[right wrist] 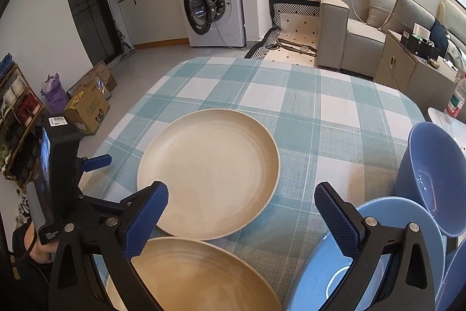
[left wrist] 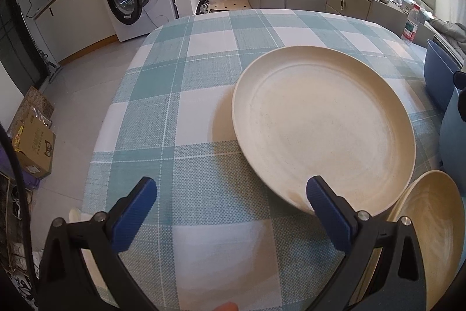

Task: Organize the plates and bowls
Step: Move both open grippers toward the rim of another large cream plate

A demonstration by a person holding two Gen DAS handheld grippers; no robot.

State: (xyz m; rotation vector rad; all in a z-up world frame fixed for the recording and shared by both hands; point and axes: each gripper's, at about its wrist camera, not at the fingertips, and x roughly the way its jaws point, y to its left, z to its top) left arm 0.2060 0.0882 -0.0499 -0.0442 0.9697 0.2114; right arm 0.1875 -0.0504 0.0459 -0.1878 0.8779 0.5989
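My left hand-held gripper (left wrist: 231,201) hung spread wide, empty, low over the teal-and-white checked cloth surface (left wrist: 180,83). The large round cream plate (left wrist: 323,127) lay flat just ahead; its near rim sat behind my right-side fingertip (left wrist: 316,191), contact unclear. A second cream plate (left wrist: 431,226) lay at lower right. My right hand-held gripper (right wrist: 241,200) was likewise spread and empty, over the gap between the cream plates and the stacked blue plastic bowls (right wrist: 407,223). A tilted blue bowl (right wrist: 437,179) rested on that stack.

Washer (right wrist: 214,12), sofa (right wrist: 364,31), checked cloth (right wrist: 305,107).
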